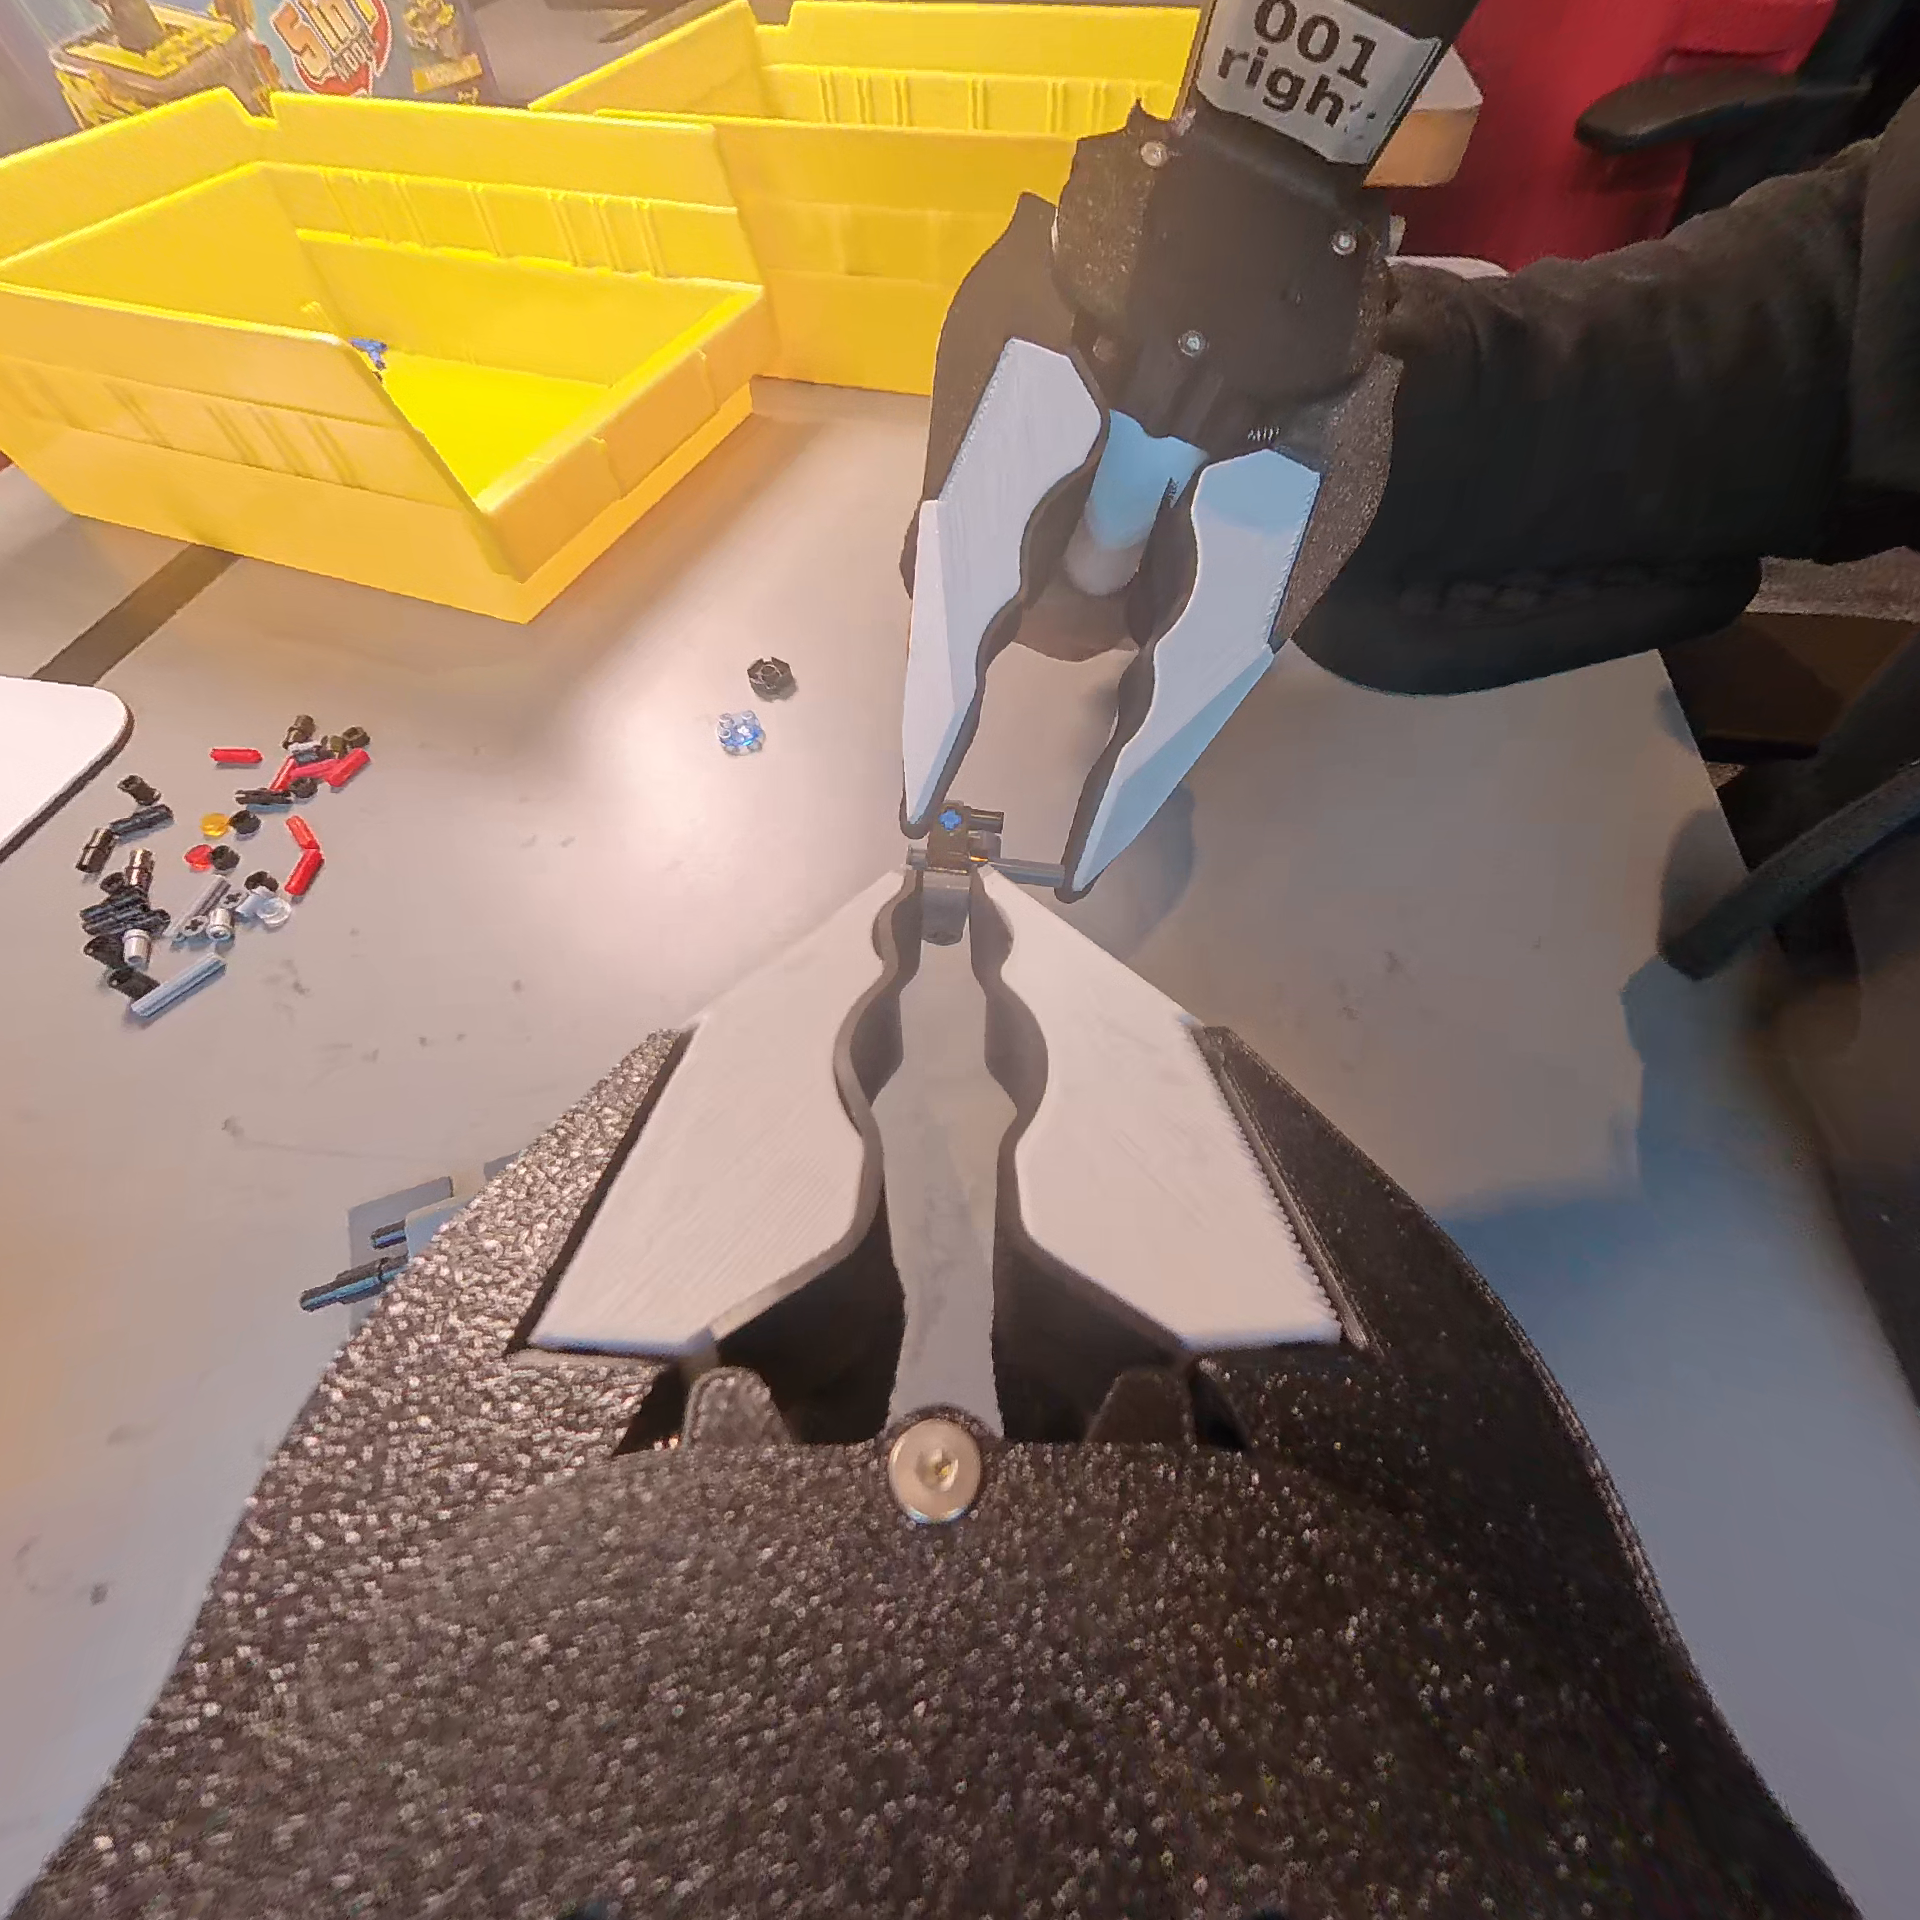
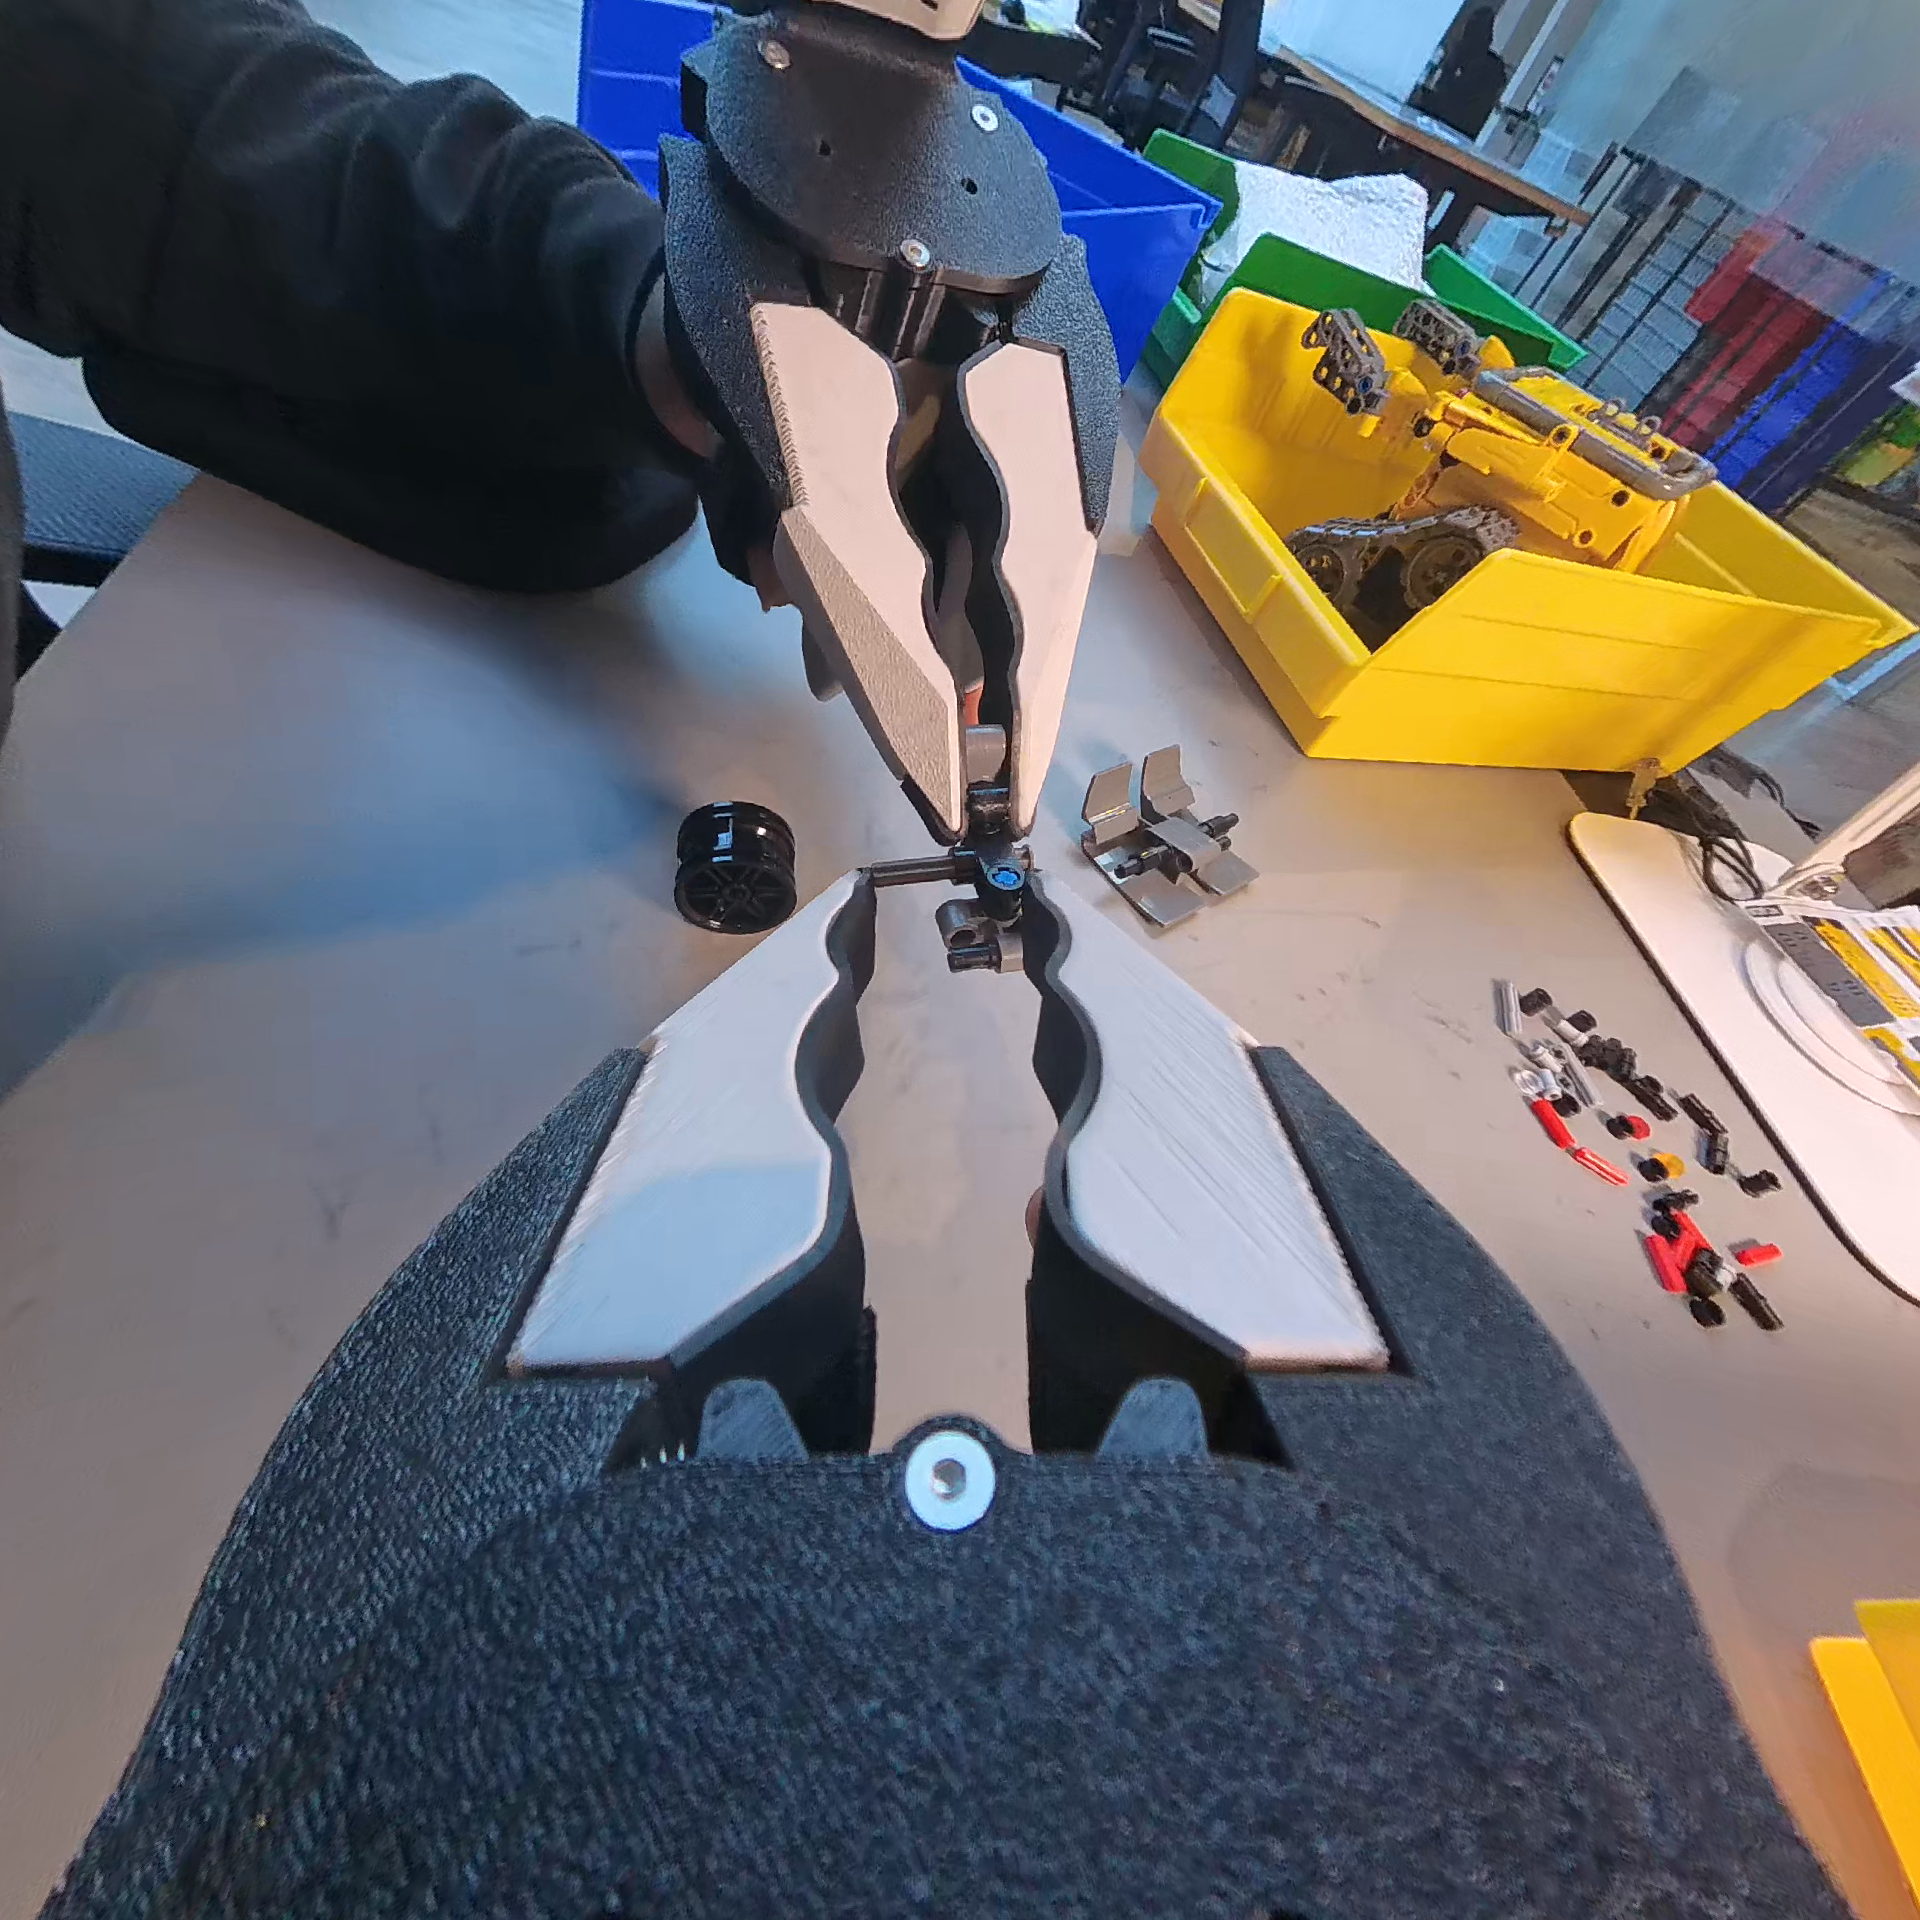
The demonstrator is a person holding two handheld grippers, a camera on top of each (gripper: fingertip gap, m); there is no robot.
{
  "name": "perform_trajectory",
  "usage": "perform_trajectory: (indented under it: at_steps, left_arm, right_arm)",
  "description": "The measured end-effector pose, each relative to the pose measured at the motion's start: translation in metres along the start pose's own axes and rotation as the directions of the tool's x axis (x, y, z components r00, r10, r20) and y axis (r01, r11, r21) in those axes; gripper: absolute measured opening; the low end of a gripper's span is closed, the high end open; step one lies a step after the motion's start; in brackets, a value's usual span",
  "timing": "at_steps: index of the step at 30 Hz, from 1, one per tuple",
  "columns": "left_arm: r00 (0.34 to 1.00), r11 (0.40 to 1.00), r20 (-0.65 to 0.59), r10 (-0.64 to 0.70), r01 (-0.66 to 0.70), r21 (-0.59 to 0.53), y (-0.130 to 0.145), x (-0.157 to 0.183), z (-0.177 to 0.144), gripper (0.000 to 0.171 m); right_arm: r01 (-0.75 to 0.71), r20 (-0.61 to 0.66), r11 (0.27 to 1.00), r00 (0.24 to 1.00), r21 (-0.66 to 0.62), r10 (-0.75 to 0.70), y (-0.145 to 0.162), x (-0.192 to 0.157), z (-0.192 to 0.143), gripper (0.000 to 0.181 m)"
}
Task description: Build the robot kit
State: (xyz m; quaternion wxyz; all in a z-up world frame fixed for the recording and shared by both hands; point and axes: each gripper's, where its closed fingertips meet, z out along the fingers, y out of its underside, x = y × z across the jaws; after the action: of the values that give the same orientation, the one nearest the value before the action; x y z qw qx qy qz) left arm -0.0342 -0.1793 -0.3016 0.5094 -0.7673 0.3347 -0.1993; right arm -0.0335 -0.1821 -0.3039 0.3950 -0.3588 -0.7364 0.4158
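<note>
Above the grey table (image 1: 540, 935), the two grippers are meeting tip to tip over a small dark brick assembly (image 1: 951, 862). The left gripper (image 1: 943, 894) is clamping the grey connector end of that assembly, fingers nearly closed on it. The right gripper (image 2: 951, 883) is sitting spread around the other end: in the right wrist view its left fingertip (image 2: 847, 899) is touching the end of the thin black axle sticking out sideways, and the other tip is resting against the piece with the blue pin. I can't tell if it is actually squeezing; the gap between its fingers is wide. The assembly is hanging in the air between the tips, clear of the table.

Around it, in the right wrist view:
- black wheel (image 2: 736, 864) is lying on the table just left of the tips
- grey clip-like sub-assembly (image 2: 1164, 847) is lying just right of them
- scatter of small black, red and grey parts (image 2: 1652, 1143) is lying further right, near a white board (image 2: 1704, 997)
- yellow bin (image 2: 1558, 675) is holding a yellow tracked brick vehicle (image 2: 1475, 468); a blue bin (image 2: 1101, 197) and a green bin (image 2: 1299, 270) are sitting behind it

In the left wrist view, empty-looking yellow bins (image 1: 582, 499) are standing at the back left, with a small black round piece (image 1: 771, 675) and a clear blue round piece (image 1: 740, 734) loose on the table in front of them. Black-sleeved arms are holding both grippers.
</note>
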Motion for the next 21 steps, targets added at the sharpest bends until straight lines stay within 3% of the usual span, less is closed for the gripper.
perform_trajectory:
  at_steps: [8,21]
  left_arm:
    - [0.999,0.999,0.043,-0.010,0.009,0.032,-0.0048,-0.0069,-0.0015,0.007]
    - [0.999,0.998,-0.014,-0.045,0.045,0.039,-0.0053,-0.0005,-0.0018,0.007]
  right_arm:
    - [0.002,-0.056,1.000,0.998,0.012,-0.002,-0.0013,0.0089,-0.0016,0.028]
    - [-0.009,-0.034,1.000,0.999,0.014,0.010,-0.0032,0.0044,-0.0023,0.024]
